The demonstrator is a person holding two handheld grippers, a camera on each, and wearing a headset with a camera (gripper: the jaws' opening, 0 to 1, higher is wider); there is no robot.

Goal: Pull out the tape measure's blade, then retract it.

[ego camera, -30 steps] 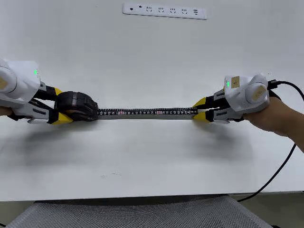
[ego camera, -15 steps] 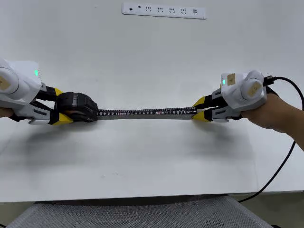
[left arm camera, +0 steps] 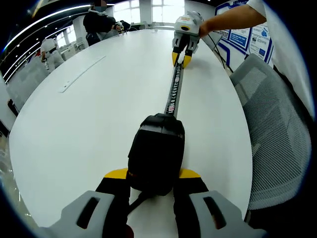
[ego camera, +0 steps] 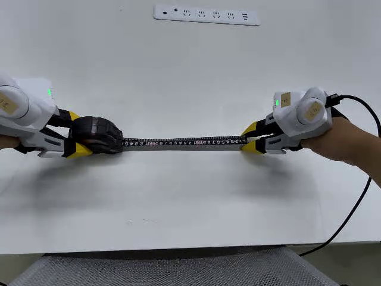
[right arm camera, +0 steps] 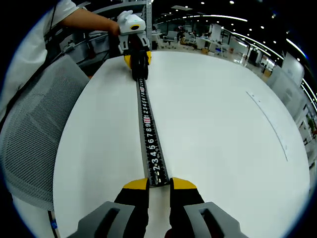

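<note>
The tape measure's black case (ego camera: 95, 135) sits at the left of the head view, pinched by the left tongs (ego camera: 72, 134). Its blade (ego camera: 184, 142) stretches right across the white surface (ego camera: 190, 202) to the right tongs (ego camera: 249, 138), which are clamped on its tip. The pull-out looks complete. Retraction comes next, and it calls for guiding the tip slowly back toward the case.

On the surface (ego camera: 190, 77), the tape measure case (ego camera: 95, 134) lies at 9 o'clock, clamped between the jaws of the left gripper (ego camera: 75, 133). Its blade (ego camera: 184, 142) runs across toward 3 o'clock, where the right gripper (ego camera: 249, 138) pinches its end. A power strip (ego camera: 206, 13) lies at 12 o'clock, and a mesh chair (ego camera: 172, 268) stands at 6 o'clock, beyond the near edge.
</note>
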